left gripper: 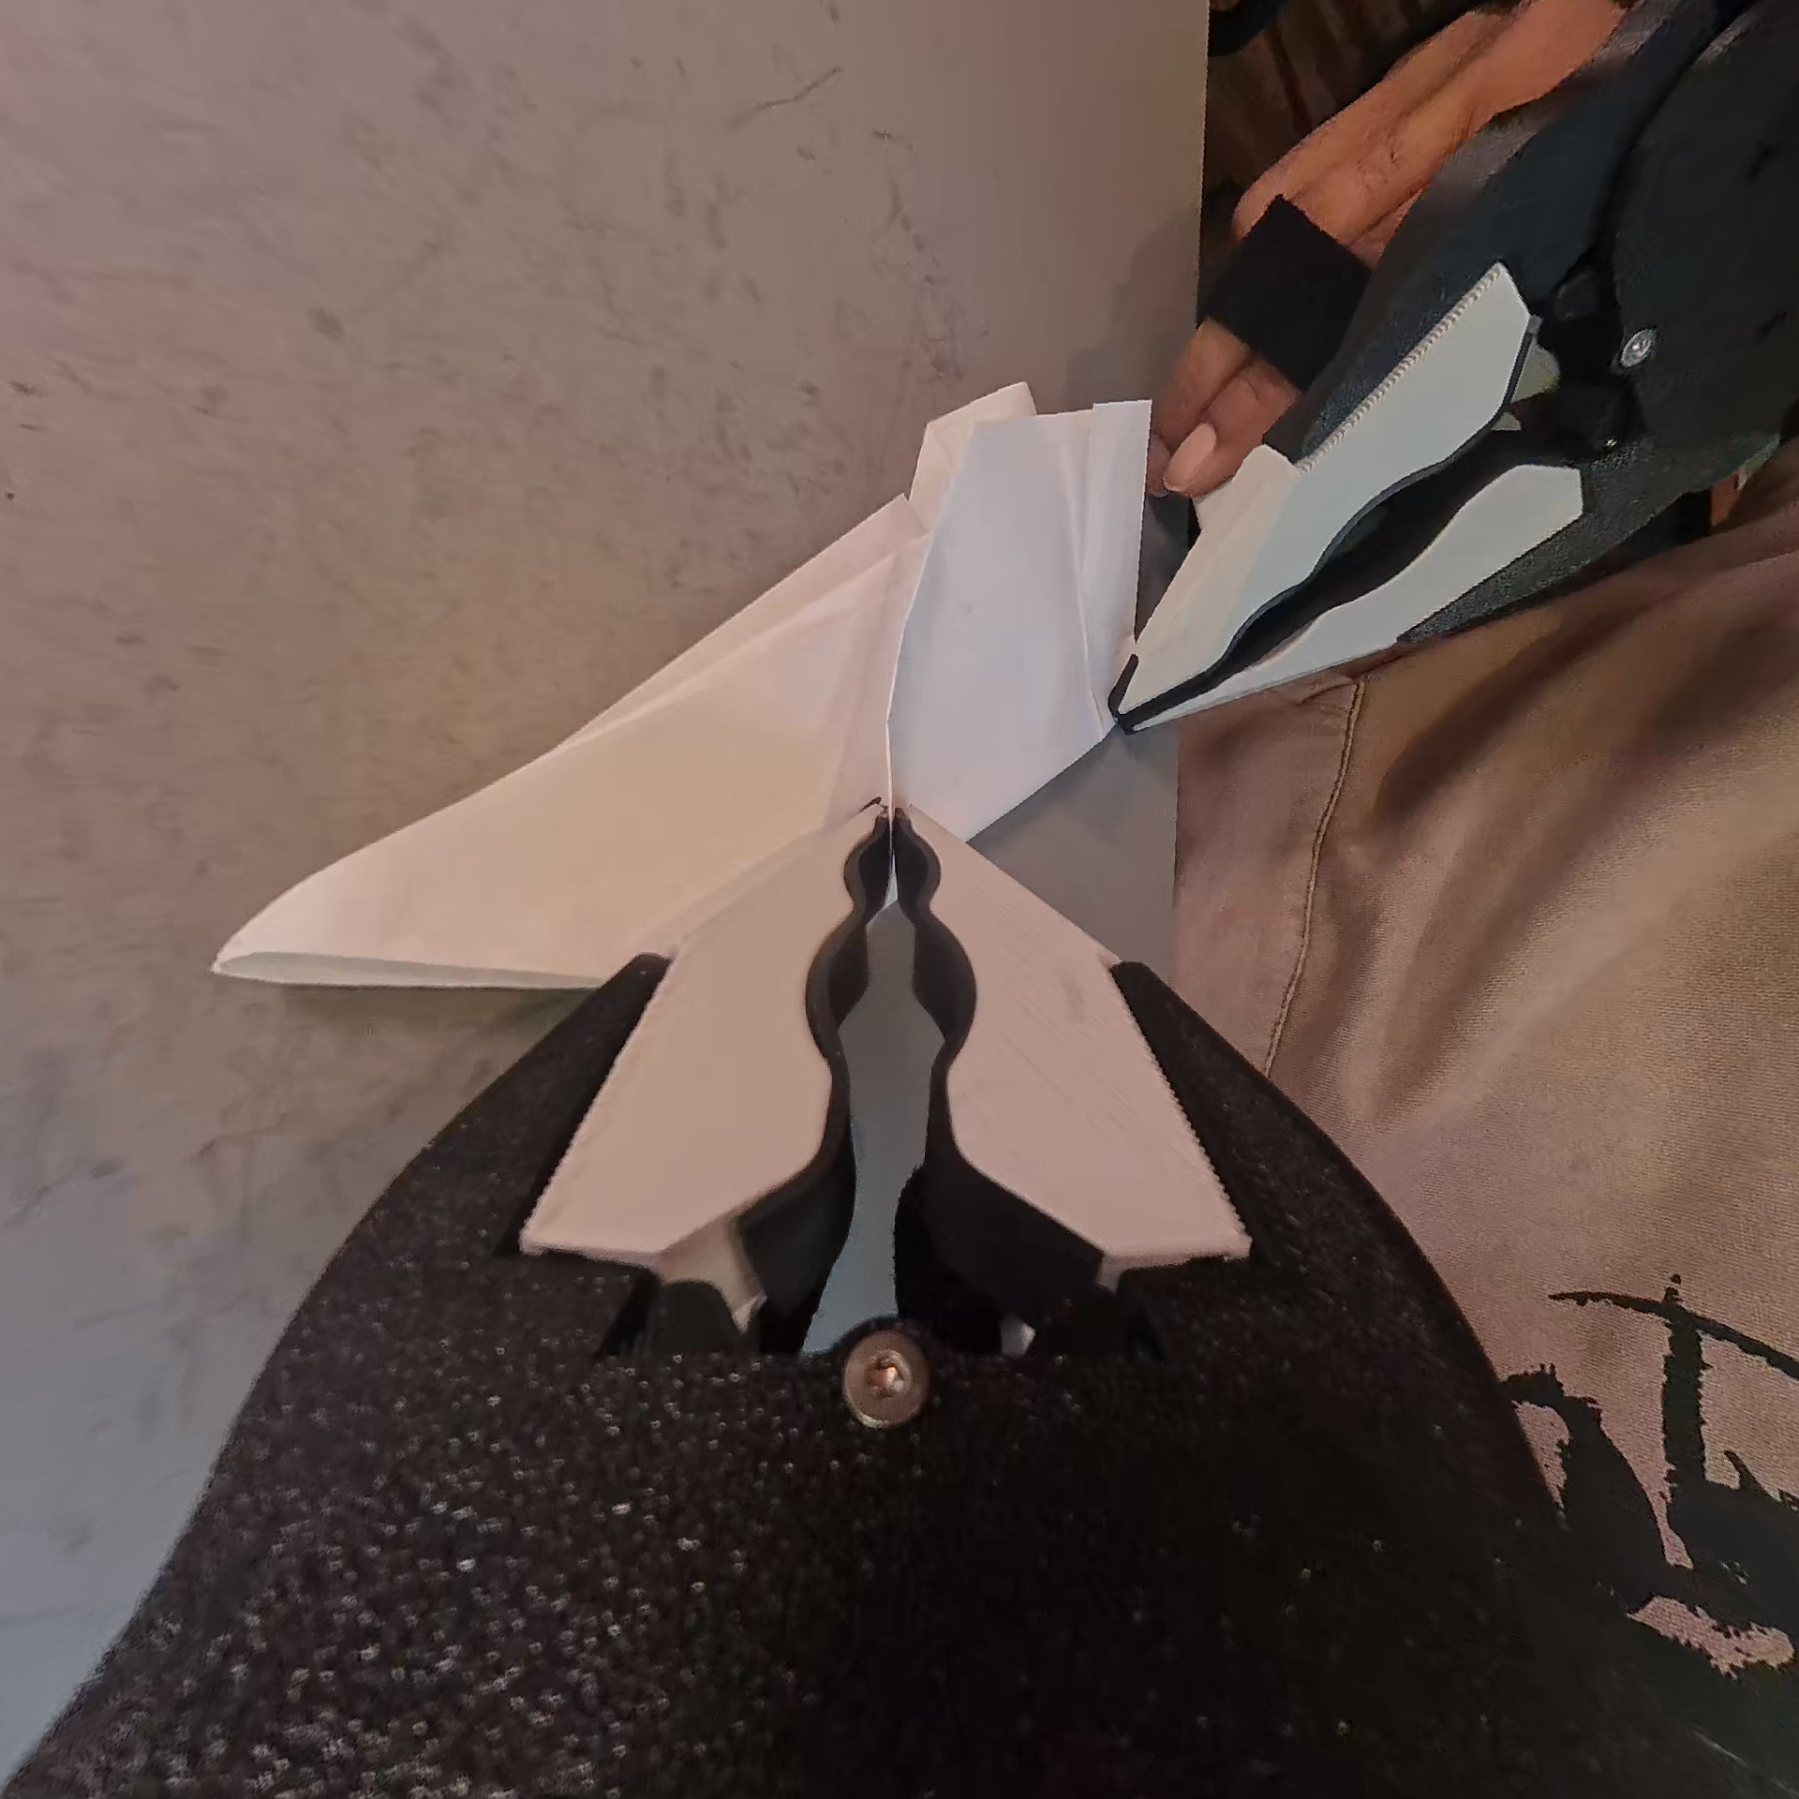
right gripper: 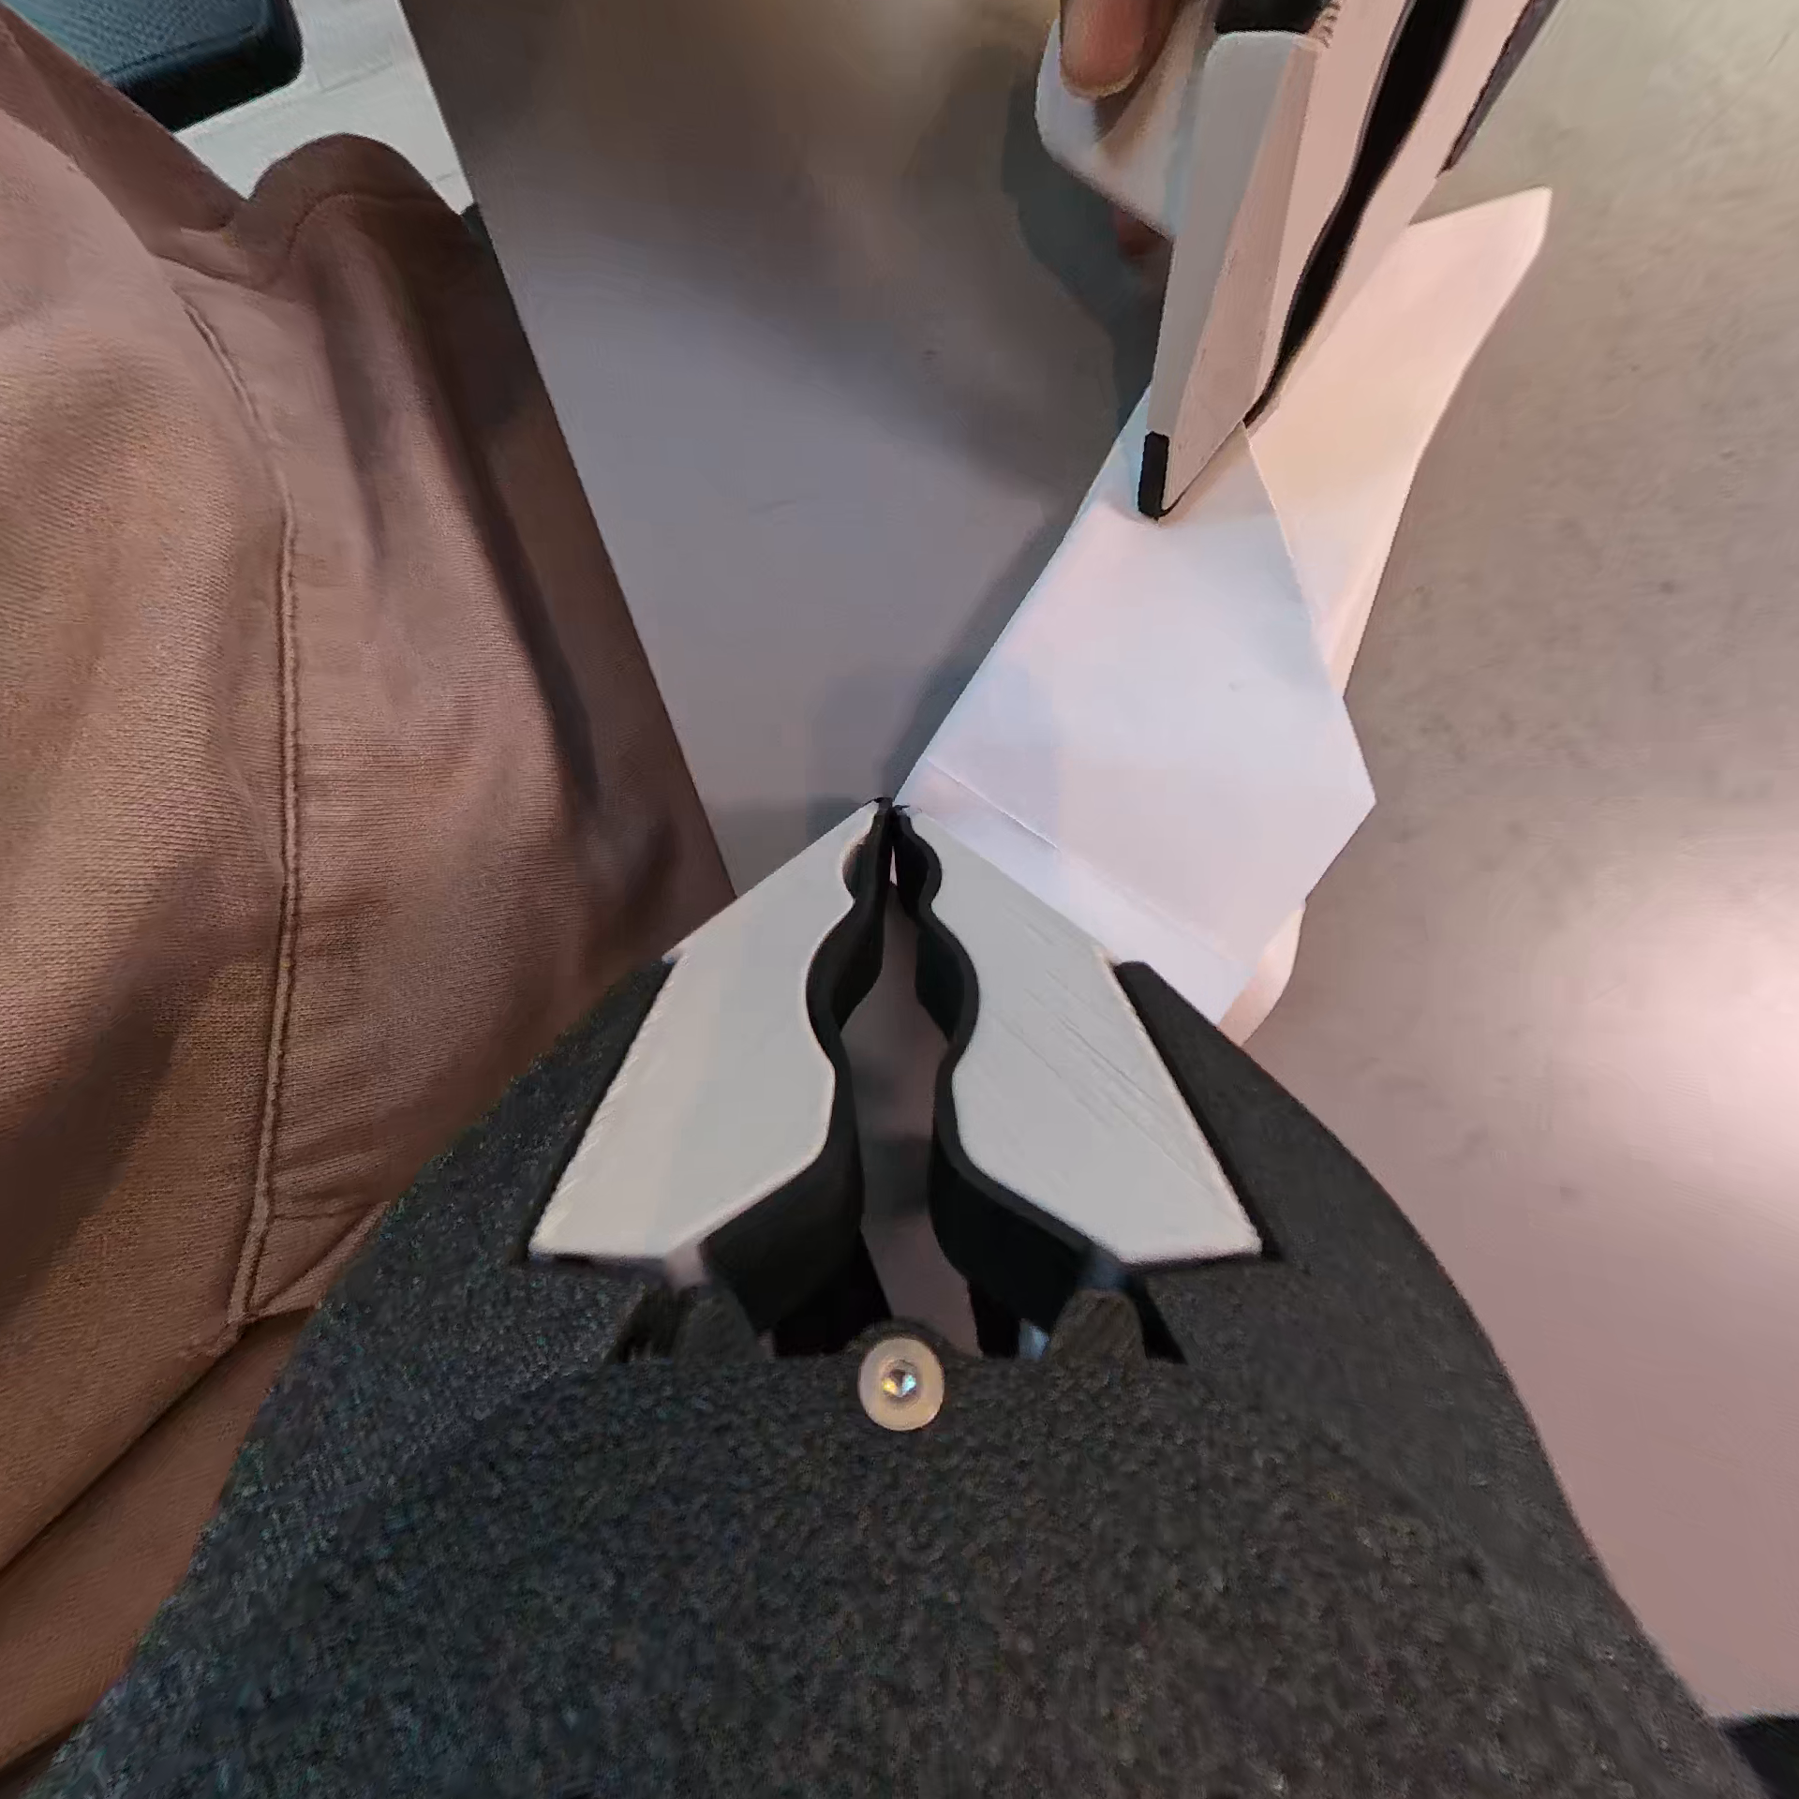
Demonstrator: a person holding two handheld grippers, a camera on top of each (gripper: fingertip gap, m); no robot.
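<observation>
One folded white paper point(left gripper: 740, 779) is held up over a grey mottled tabletop point(left gripper: 438, 341), near its edge. Two grippers are present. The left gripper point(left gripper: 891, 827) is clenched on a crease of the paper; the right gripper point(right gripper: 888, 823) is clamped on the paper's corner. One bare hand point(left gripper: 1363, 224) with a black finger strap grasps the right gripper. One brown garment point(right gripper: 195, 633) bears black printed markings, not reproduced.
</observation>
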